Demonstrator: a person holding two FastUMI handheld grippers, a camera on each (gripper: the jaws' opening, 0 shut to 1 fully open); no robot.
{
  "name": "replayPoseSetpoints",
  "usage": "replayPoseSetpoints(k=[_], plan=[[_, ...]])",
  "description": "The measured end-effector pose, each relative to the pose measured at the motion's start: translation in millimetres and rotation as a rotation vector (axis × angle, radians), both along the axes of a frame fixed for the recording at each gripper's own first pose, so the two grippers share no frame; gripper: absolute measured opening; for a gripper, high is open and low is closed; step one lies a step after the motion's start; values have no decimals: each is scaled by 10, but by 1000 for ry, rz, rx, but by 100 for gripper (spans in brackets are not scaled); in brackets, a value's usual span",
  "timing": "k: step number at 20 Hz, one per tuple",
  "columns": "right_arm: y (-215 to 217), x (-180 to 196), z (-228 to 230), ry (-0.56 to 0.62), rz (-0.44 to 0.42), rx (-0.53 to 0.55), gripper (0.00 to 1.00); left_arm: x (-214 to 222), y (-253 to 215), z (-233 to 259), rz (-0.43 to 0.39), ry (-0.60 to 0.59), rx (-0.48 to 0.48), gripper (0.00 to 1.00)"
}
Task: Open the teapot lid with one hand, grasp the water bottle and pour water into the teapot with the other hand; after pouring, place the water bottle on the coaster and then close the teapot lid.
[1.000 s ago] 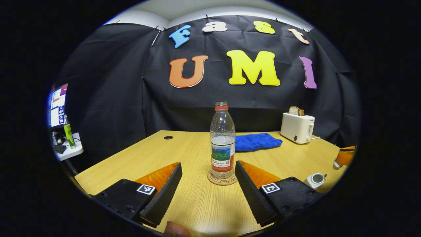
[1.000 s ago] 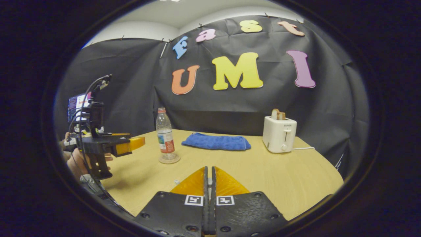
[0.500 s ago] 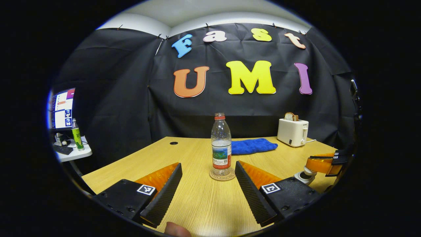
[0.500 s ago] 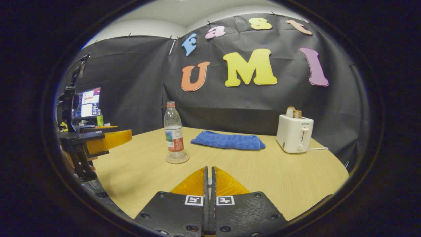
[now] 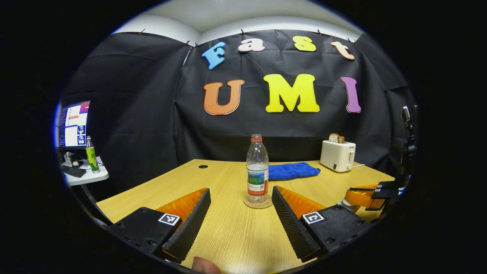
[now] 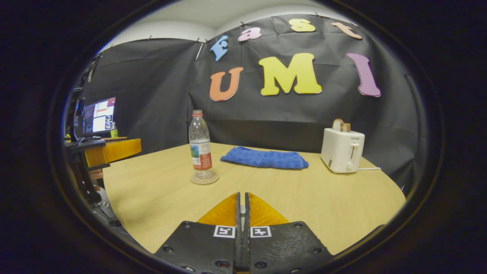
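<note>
In the left gripper view, the left tool point(image 5: 240, 213) was spread wide at lower centre, grasping nothing. The water bottle point(image 5: 257, 169) stood upright on its coaster point(image 5: 258, 202) mid-frame, bare counter point(image 5: 228, 236) before it. The right tool point(image 5: 361, 196) covered the teapot point(image 5: 347, 205) at the right edge.

In the right gripper view, the right tool point(image 6: 241, 213) was clenched on something small and pale I couldn't identify. The bottle stood left of centre, with open counter between it and the white toaster point(image 6: 342, 150).

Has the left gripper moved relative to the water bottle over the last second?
Yes. The left gripper has backed away from the water bottle, which stands on the coaster and looks smaller.
</note>
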State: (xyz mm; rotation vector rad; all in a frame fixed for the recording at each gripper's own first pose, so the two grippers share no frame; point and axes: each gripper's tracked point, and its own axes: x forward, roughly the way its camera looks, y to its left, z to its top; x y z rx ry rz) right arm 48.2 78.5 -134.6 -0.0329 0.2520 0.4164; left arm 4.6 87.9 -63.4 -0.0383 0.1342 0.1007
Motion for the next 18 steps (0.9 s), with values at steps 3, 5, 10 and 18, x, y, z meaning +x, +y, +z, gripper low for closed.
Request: replayPoseSetpoints(k=[3, 5, 10, 18], plan=[[7, -19, 6, -2, -2, 0, 0, -6, -2, 11, -1, 0, 5, 100], [10, -22, -25, 2, -1, -8, 0, -20, -1, 39, 0, -3, 8, 100], [-34, -39, 123, -29, -19, 2, 20, -42, -62, 79, -7, -8, 8, 100], [-717, -240, 856, -201, -249, 35, 98, -139, -487, 349, -55, -76, 0, 100]])
